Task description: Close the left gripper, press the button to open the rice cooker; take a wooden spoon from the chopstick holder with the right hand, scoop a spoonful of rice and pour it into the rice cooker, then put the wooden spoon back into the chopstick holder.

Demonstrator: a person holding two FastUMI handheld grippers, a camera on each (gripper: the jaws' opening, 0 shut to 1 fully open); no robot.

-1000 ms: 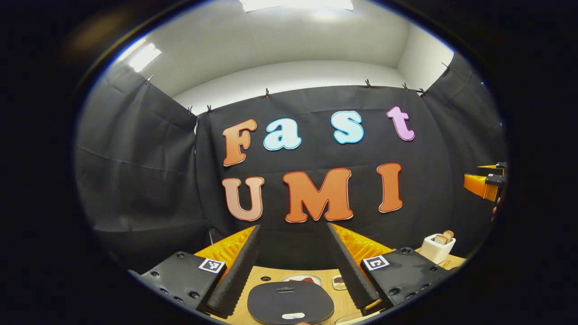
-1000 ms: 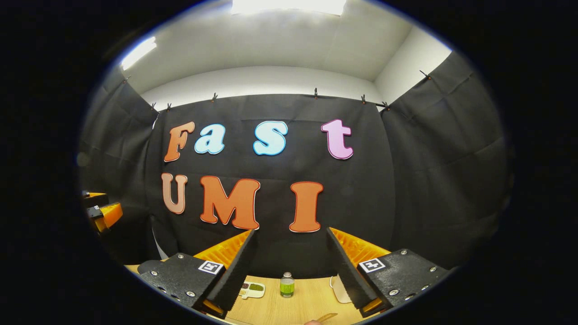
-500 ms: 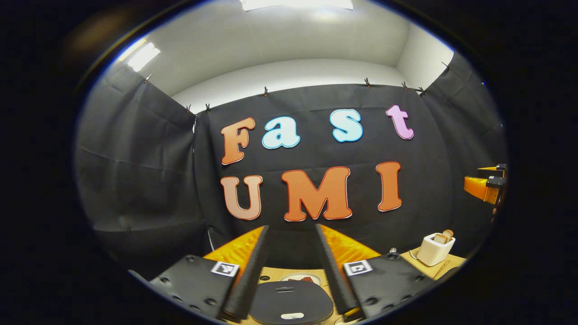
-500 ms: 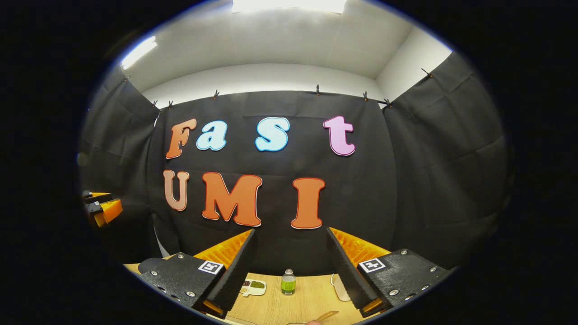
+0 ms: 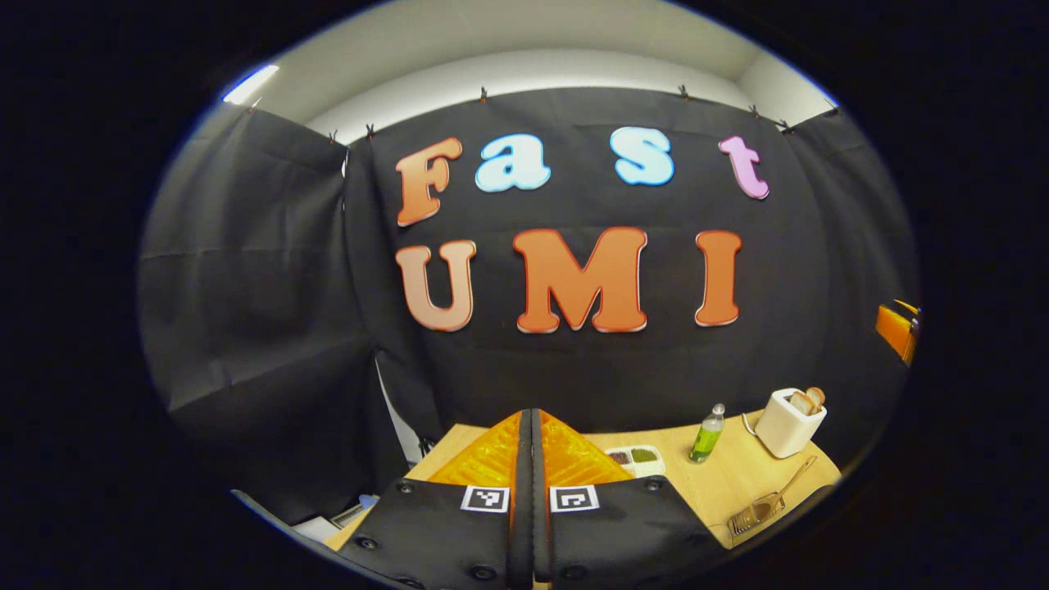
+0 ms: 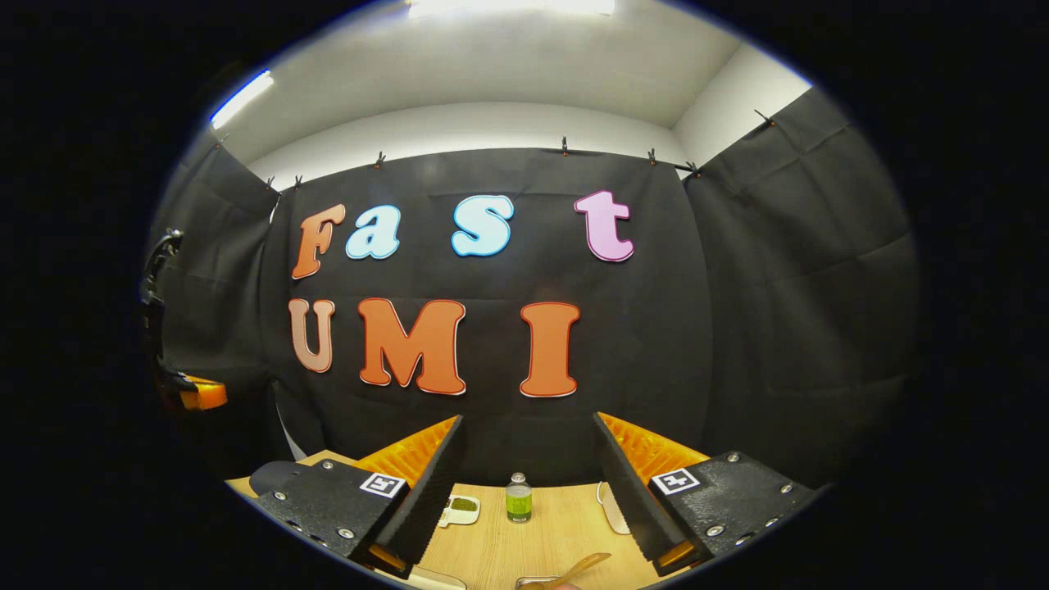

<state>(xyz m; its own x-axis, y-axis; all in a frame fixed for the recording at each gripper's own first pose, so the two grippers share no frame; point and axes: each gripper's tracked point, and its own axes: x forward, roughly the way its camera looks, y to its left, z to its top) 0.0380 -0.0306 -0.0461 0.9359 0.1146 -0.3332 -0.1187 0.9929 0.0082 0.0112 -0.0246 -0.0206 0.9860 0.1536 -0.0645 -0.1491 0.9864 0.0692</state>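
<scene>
Rice cooker, I think the dark round thing on the desk beside the right tool, which gapes empty, now needs the left tool, fingers pressed together, to push its button.

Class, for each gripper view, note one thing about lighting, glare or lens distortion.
Left gripper view: fisheye bends the table edge; a ceiling light glares at upper left. Right gripper view: a bright ceiling light washes out the top; the green bottle looks sharp.
</scene>
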